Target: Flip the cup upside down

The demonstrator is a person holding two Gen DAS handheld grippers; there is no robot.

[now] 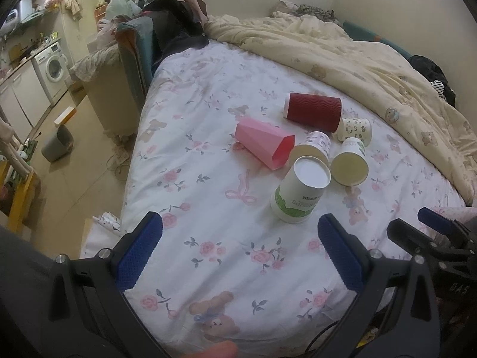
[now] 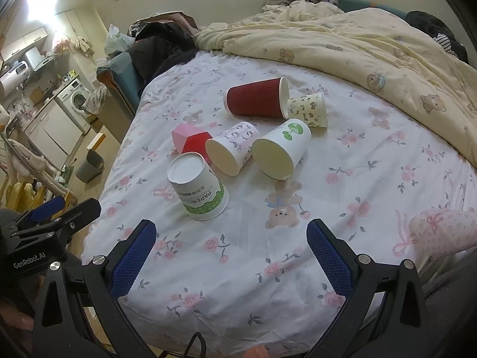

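Note:
A white paper cup with a green band [image 1: 299, 189] stands upside down on the flowered bedsheet; it also shows in the right wrist view [image 2: 198, 186]. Behind it lie several cups on their sides: a pink faceted cup [image 1: 263, 144], a dark red ribbed cup [image 1: 313, 111], a white cup with a green mark [image 2: 281, 152], a pink-patterned cup [image 2: 234, 150] and a bear-patterned cup [image 2: 308, 109]. My left gripper [image 1: 238, 247] is open and empty, just short of the upside-down cup. My right gripper [image 2: 231, 252] is open and empty, just short of the same cup.
A cream bear-print duvet [image 1: 372, 68] is bunched along the far right of the bed. The bed's left edge [image 1: 131, 161] drops to the floor, where a grey bin [image 1: 58, 143] stands. A pink wrapped bundle [image 2: 444, 232] lies at the right.

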